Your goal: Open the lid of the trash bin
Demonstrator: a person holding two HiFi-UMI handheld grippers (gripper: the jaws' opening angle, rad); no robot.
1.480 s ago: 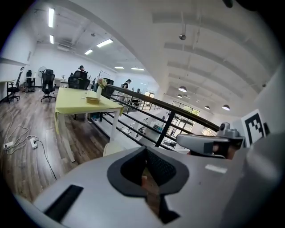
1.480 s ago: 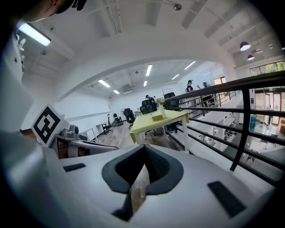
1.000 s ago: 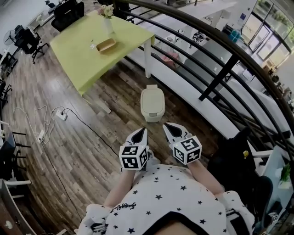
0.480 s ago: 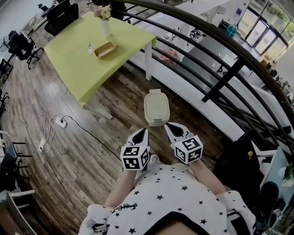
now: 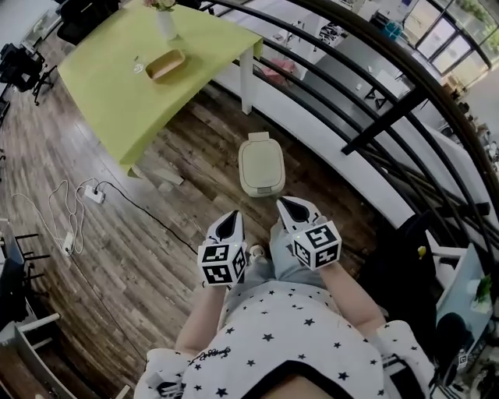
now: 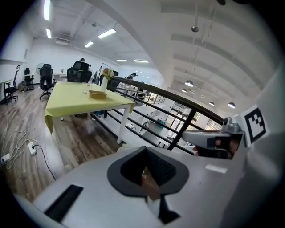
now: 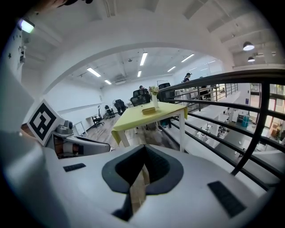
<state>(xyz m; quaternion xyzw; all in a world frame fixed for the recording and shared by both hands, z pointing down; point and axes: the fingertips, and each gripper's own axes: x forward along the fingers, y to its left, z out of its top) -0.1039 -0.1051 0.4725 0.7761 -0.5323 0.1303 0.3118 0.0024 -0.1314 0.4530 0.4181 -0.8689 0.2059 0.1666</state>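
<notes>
A small cream trash bin (image 5: 260, 165) stands on the wood floor beside the white base of the railing, its lid down. My left gripper (image 5: 233, 217) and right gripper (image 5: 286, 204) hang side by side just short of the bin's near edge, both pointing toward it. Each pair of jaws meets in a point with nothing between them. In the left gripper view my left gripper (image 6: 145, 173) hides the bin. The right gripper (image 7: 139, 173) blocks the floor ahead in its own view.
A yellow-green table (image 5: 140, 86) with a vase (image 5: 165, 22) and a tray (image 5: 164, 65) stands to the far left. A black railing (image 5: 374, 125) runs along the right. A power strip and cables (image 5: 86, 199) lie on the floor at left. Office chairs (image 5: 23, 66) stand farther off.
The head view has shifted slightly, so the table and bin sit a little higher in the frame. Both grippers stay shut and side by side near the bin.
</notes>
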